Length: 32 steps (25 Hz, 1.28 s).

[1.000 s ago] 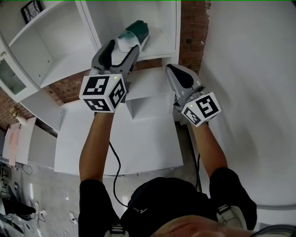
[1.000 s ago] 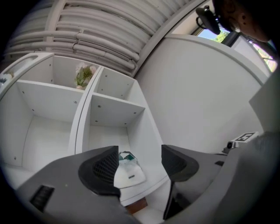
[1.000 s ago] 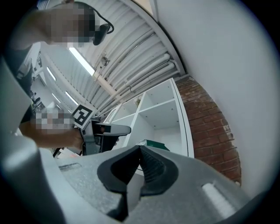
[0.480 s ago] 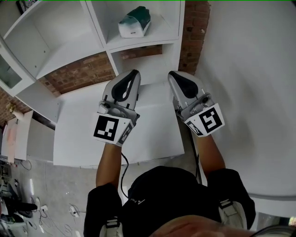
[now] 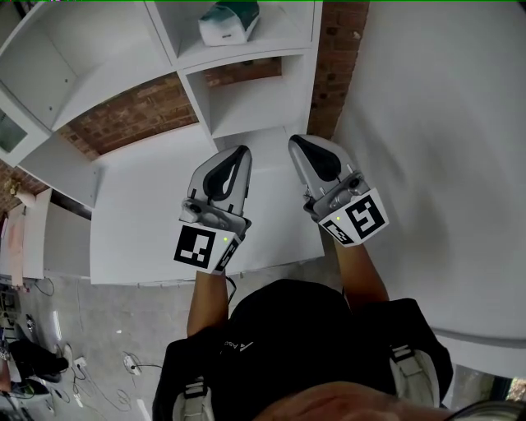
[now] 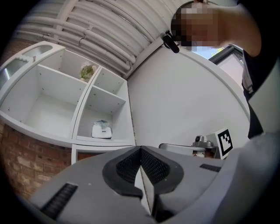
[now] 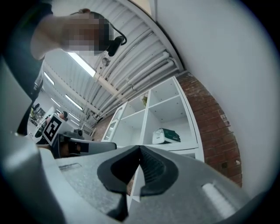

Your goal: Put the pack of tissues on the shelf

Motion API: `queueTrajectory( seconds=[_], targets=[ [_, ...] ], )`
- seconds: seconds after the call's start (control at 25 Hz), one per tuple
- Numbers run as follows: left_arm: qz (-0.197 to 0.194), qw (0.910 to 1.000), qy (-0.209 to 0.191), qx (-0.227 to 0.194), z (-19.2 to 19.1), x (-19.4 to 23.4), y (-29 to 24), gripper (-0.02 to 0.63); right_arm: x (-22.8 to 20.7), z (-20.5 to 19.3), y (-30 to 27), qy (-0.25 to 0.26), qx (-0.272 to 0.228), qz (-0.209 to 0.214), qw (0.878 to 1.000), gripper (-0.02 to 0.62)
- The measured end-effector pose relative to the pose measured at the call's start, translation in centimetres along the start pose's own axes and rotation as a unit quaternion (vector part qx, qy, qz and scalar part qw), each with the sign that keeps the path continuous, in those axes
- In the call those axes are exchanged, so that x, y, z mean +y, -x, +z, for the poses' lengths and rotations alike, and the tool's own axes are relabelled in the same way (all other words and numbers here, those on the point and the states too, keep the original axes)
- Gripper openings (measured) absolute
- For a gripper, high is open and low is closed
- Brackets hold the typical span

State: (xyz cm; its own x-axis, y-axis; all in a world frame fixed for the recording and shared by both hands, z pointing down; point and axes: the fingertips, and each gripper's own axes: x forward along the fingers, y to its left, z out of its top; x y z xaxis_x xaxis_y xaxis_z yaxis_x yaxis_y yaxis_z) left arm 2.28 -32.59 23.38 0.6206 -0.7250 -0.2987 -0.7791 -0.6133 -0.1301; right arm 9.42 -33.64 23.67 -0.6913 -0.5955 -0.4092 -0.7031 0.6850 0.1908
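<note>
The pack of tissues (image 5: 228, 22), white with a dark green top, lies in the right-hand cell of the white shelf unit (image 5: 246, 56). It also shows as the pack (image 6: 101, 129) in the left gripper view and as the pack (image 7: 166, 136) in the right gripper view. My left gripper (image 5: 241, 151) hovers above the white table, well short of the shelf, shut with nothing in it. My right gripper (image 5: 294, 141) is held beside it, also shut and empty. In both gripper views the pads meet, at the left gripper (image 6: 141, 151) and the right gripper (image 7: 140, 151).
A white table (image 5: 148, 214) stands under both grippers, in front of a brick wall (image 5: 136, 119). A white wall (image 5: 444, 123) runs along the right. Something small and greenish (image 6: 87, 71) sits in an upper shelf cell. Cables lie on the floor (image 5: 74, 378) at the lower left.
The left gripper came off the tissue pack, leaving it on the shelf, drew back toward the person and shut. The right gripper stayed shut and kept its place beside it.
</note>
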Motion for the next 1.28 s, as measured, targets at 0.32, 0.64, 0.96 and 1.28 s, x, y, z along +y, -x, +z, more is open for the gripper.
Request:
queueTrajectory(
  seconds=[0.32, 0.64, 0.96, 1.28],
  targets=[
    [-0.005, 0.9998, -0.003, 0.016, -1.1, -0.7, 0.5, -0.002, 0.3, -0.7, 0.8, 0.012, 0.012, -0.003, 1.000, 0.000],
    [-0.005, 1.0000, 0.006, 0.002, -0.1, -1.3, 0.2, -0.002, 0.1, -0.5, 1.5, 0.011, 0.013, -0.002, 1.000, 0.000],
    [-0.010, 0.9998, 0.002, 0.016, -0.1, -1.9, 0.3, -0.002, -0.1, 0.0, 2.0, 0.009, 0.010, -0.004, 1.000, 0.000],
    [-0.012, 0.9999, 0.007, 0.010, 0.5, -2.4, 0.4, -0.002, 0.1, 0.4, 2.5, 0.007, 0.009, -0.005, 1.000, 0.000]
  ],
)
